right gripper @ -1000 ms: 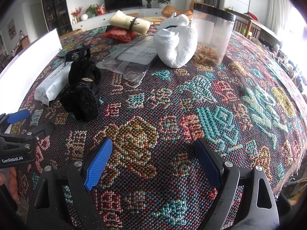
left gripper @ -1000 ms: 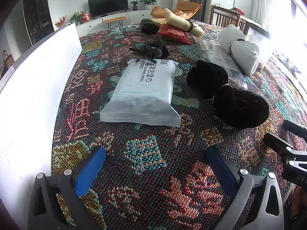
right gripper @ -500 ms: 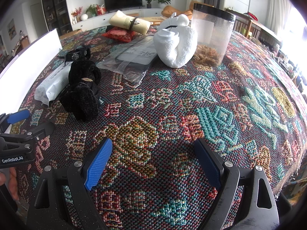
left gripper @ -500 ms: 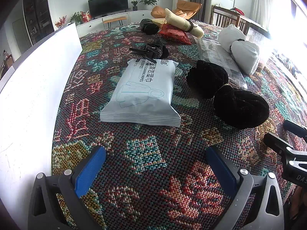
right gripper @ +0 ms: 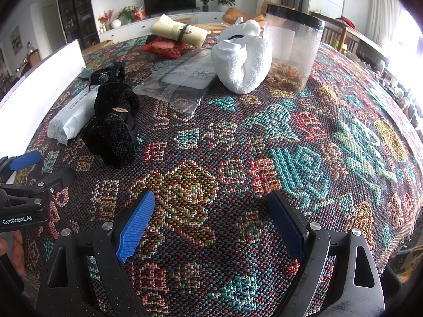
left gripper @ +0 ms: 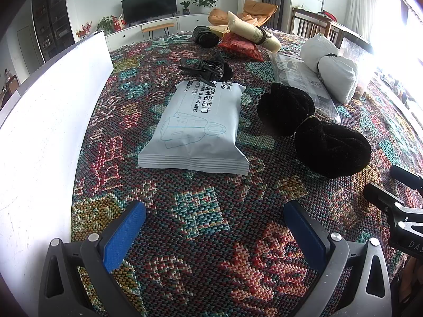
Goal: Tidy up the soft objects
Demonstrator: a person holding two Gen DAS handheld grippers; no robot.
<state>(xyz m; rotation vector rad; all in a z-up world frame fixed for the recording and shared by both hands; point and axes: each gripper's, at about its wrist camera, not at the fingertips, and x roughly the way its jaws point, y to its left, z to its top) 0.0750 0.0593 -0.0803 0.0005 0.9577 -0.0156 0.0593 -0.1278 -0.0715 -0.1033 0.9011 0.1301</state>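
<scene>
A pale blue pack of wet wipes (left gripper: 198, 129) lies flat on the patterned tablecloth (left gripper: 195, 211), ahead of my left gripper (left gripper: 214, 227), which is open and empty. To its right sits a black fluffy bundle tied in the middle (left gripper: 312, 129); the same black bundle (right gripper: 113, 126) lies far left of my right gripper (right gripper: 211, 224), also open and empty. A white rolled towel (right gripper: 243, 63) stands further back, with a cream roll (right gripper: 179, 33) and a red pouch (right gripper: 164, 47) behind.
A clear jar with a black rim (right gripper: 293, 50) stands beside the towel. A clear plastic bag (right gripper: 179, 84) lies flat mid-table. A white board (left gripper: 45, 121) runs along the left edge. A small black item (left gripper: 208, 68) lies behind the wipes. The table edge (right gripper: 412, 211) drops off at right.
</scene>
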